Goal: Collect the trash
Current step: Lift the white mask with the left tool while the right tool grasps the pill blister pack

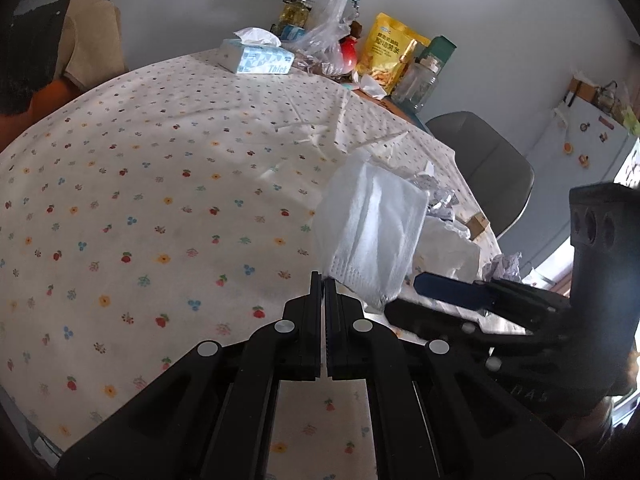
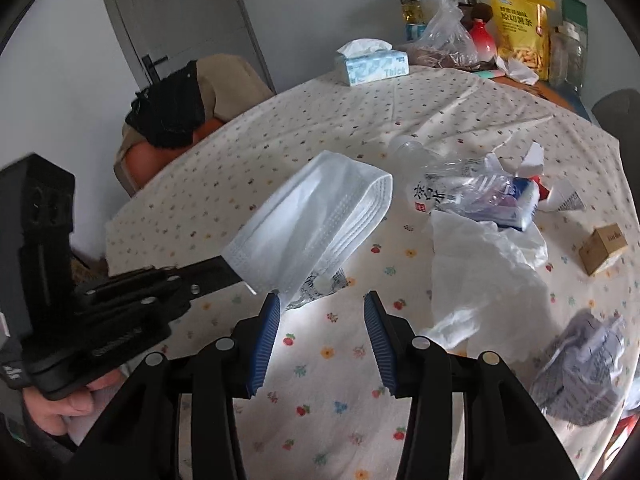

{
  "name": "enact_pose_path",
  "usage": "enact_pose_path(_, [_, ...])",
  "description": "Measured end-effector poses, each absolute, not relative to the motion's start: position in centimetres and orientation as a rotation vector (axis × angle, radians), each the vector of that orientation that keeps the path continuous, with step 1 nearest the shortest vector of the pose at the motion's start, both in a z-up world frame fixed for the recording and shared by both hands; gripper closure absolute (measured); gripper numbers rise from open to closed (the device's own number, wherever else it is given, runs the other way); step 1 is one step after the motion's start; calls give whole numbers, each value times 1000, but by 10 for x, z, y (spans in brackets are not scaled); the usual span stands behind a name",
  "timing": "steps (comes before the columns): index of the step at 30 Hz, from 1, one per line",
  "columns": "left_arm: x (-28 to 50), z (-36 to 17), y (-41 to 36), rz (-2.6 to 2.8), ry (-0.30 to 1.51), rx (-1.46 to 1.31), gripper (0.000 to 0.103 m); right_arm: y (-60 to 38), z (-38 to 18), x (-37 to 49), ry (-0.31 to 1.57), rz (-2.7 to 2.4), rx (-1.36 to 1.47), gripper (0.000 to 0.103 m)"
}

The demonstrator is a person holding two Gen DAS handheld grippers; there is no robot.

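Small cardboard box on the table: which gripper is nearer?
Right. The right gripper hangs open over the trash pile next to the cardboard box; the left gripper is farther off, shut on the face mask.

A floral tablecloth (image 1: pixel 160 184) covers the table. At its far edge stand a tissue box (image 2: pixel 374 65), a yellow snack bag (image 2: pixel 520 24), an oil bottle (image 1: pixel 295 12) and a glass jar (image 1: pixel 418 80). A grey door (image 2: pixel 180 24) stands behind a draped chair (image 2: pixel 188 100).
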State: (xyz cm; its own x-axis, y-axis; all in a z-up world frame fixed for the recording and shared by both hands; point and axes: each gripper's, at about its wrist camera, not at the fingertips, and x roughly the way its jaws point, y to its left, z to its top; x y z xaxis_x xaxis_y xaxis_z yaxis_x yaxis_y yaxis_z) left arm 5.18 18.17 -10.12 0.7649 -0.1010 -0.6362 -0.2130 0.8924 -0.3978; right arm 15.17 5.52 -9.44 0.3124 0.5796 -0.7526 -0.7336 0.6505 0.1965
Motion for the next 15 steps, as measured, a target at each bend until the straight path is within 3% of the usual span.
enact_pose_path(3, [52,-99,185,61,695,-479,101,64,-95,147,877,878,-251,39])
enact_pose_path(7, [53,-95,183,42,690,-467,101,72,-97,144,858,885,-295,34])
enact_pose_path(10, [54,-94,178,27,692,-456,101,76,-102,150,862,877,-293,39])
enact_pose_path(14, [55,-95,178,28,700,-448,101,77,-105,157,859,885,-280,64])
enact_pose_path(15, [55,-95,178,34,699,-448,101,75,-105,158,860,894,-269,64])
